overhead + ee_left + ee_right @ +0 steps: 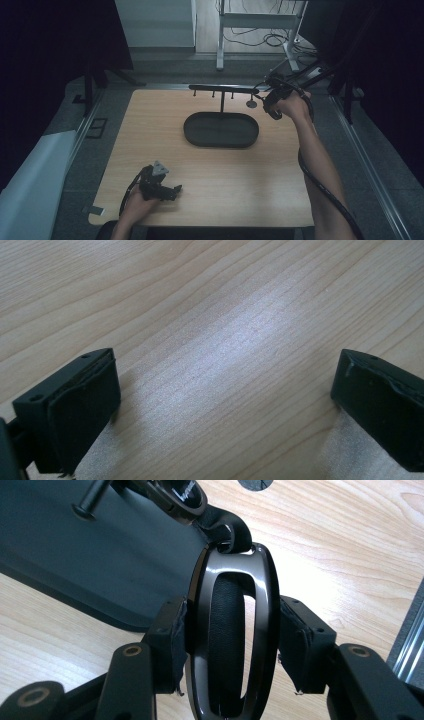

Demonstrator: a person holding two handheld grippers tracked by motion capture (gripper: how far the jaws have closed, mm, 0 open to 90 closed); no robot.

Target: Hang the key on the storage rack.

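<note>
My right gripper (272, 100) is at the far right of the table, beside the right end of a black stand's crossbar (223, 89). It is shut on the glossy dark ear cup of a pair of headphones (227, 630), with one pad on each side of the cup (235, 635). The headband runs up and away over the stand's oval base tray (100, 565). My left gripper (172, 190) rests near the table's front left, and its jaws (225, 405) stand wide open over bare wood.
The oval black base tray (221, 131) sits in the middle of the wooden table (150, 130), with its post and pegged crossbar behind it. A small dark round disc (251, 104) lies near the bar's right end. A metal rail (410, 650) borders the table's right edge.
</note>
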